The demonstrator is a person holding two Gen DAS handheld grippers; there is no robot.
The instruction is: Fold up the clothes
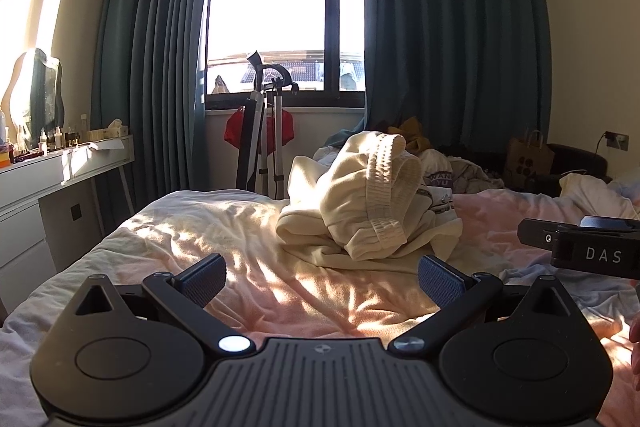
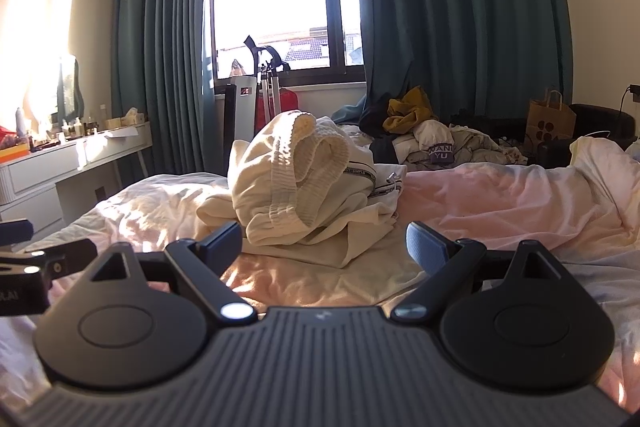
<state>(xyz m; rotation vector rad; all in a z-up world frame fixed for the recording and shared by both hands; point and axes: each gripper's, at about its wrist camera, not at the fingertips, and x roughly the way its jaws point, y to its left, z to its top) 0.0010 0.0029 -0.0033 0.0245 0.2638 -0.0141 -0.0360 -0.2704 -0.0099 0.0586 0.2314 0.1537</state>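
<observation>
A crumpled cream garment [image 1: 372, 207] with a ribbed waistband lies heaped on the bed [image 1: 208, 227], a white garment with dark trim [image 2: 380, 183] tucked under its right side. My left gripper [image 1: 322, 277] hovers open above the sheet, just short of the heap, nothing between its blue pads. In the right wrist view the same cream garment [image 2: 296, 187] sits straight ahead, and my right gripper [image 2: 324, 247] is open at its near edge, with cloth showing between the fingers but not pinched. The right gripper's body [image 1: 580, 247] juts in at the left view's right edge.
A pile of other clothes [image 2: 432, 139] lies at the far end of the bed by the teal curtains. A white dresser [image 1: 60, 179] with bottles stands left. A garment steamer stand [image 1: 260, 131] is under the window. A paper bag [image 2: 550, 125] sits far right.
</observation>
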